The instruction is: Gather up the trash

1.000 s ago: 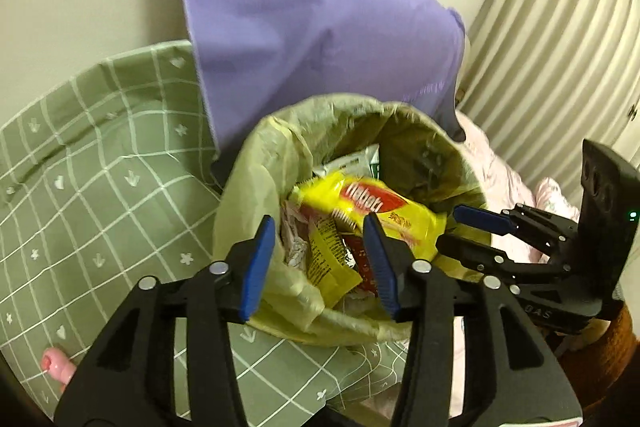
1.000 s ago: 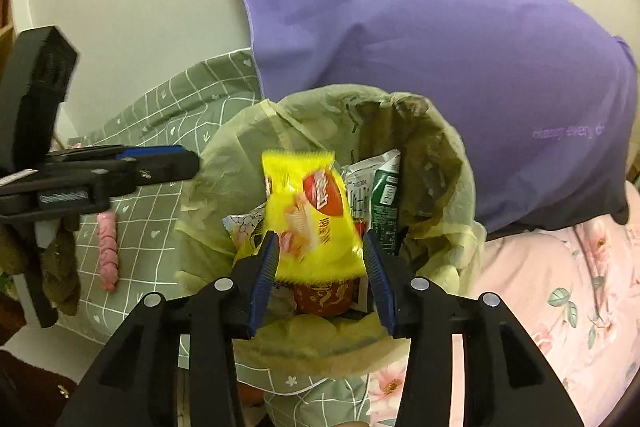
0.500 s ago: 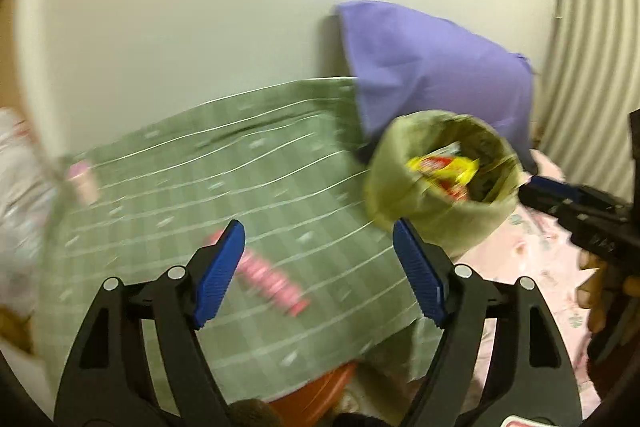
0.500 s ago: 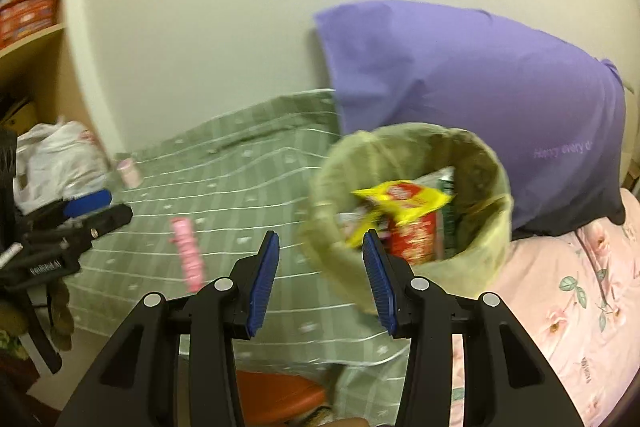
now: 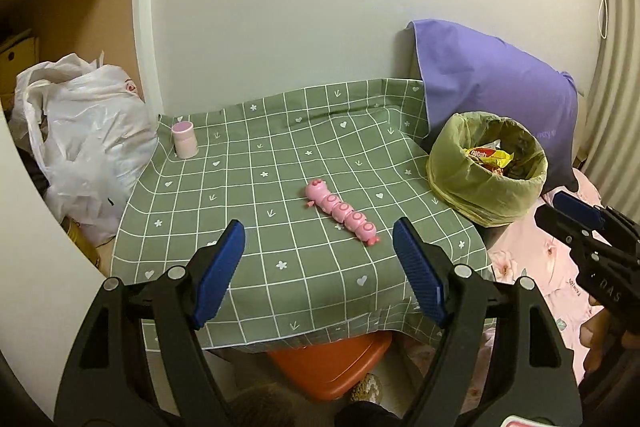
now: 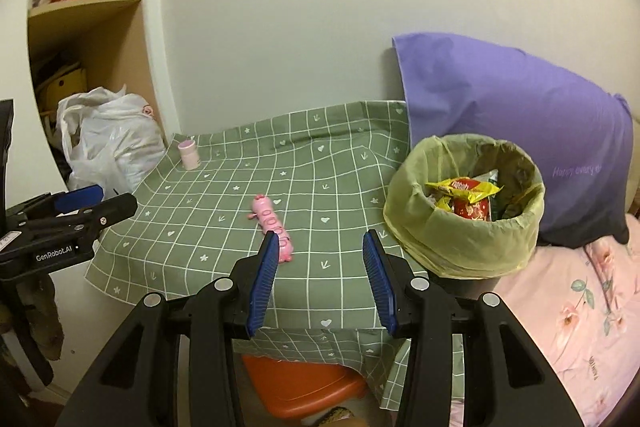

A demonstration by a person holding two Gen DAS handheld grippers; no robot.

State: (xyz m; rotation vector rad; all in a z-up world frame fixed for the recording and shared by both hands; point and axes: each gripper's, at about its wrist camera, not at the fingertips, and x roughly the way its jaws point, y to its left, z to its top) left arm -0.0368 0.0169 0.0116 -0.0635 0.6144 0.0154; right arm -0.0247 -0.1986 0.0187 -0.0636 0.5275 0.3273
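A bin lined with a yellow-green bag (image 5: 486, 183) (image 6: 464, 231) stands at the right edge of the green checked tablecloth (image 5: 256, 187) (image 6: 224, 203). Snack wrappers fill it, a yellow packet (image 5: 488, 157) (image 6: 464, 187) on top. My left gripper (image 5: 318, 271) is open and empty, held back over the cloth's front edge. My right gripper (image 6: 318, 277) is open too, with nothing between its blue pads, left of and in front of the bin. A pink segmented toy (image 5: 340, 213) (image 6: 274, 227) lies mid-cloth. A small pink cup (image 5: 185, 139) (image 6: 189, 155) stands at the far left corner.
A purple pillow (image 5: 496, 87) (image 6: 516, 115) leans on the wall behind the bin. A white plastic bag (image 5: 84, 143) (image 6: 112, 143) sits left of the table under shelves. An orange stool (image 5: 332, 363) (image 6: 304, 383) shows below the cloth. Pink floral bedding (image 6: 572, 311) lies to the right.
Both grippers have pulled back from the bin toward the table's front. The left jaws opened wide. The yellow packet that sat between the right pads now lies in the bin.
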